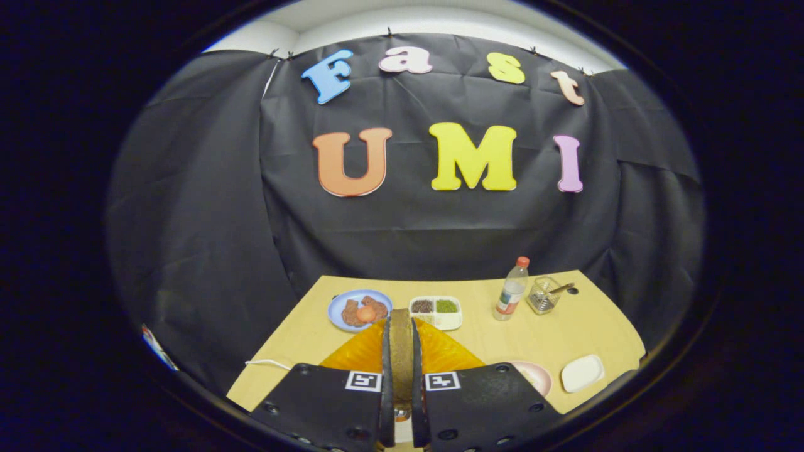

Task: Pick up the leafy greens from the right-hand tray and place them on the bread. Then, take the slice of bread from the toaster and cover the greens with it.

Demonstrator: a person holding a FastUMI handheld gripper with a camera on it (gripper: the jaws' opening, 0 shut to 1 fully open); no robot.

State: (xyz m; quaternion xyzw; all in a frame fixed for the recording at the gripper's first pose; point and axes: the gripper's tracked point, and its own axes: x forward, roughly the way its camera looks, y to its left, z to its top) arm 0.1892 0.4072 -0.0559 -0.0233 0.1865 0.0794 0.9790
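My gripper (401,326) is shut on a slice of brown bread (401,361), which stands edge-on between the two fingers. Under and around it spreads a yellow-orange body (443,355), apparently the toaster. Beyond the fingers, slightly left, a blue plate (339,304) holds brown bread (377,309) with a round orange piece (365,313) on top. I cannot make out greens on that plate. Just right of the plate lies a white compartment tray (453,322); one compartment has green stuff (446,306), another something dark (421,306).
On the wooden table (565,333), far right, stand a clear bottle with a red cap (511,292) and a glass cup (543,295) with a utensil in it. Nearer on the right lie a pink dish (537,375) and a white rectangular dish (582,373). A white cable (267,362) runs at the left.
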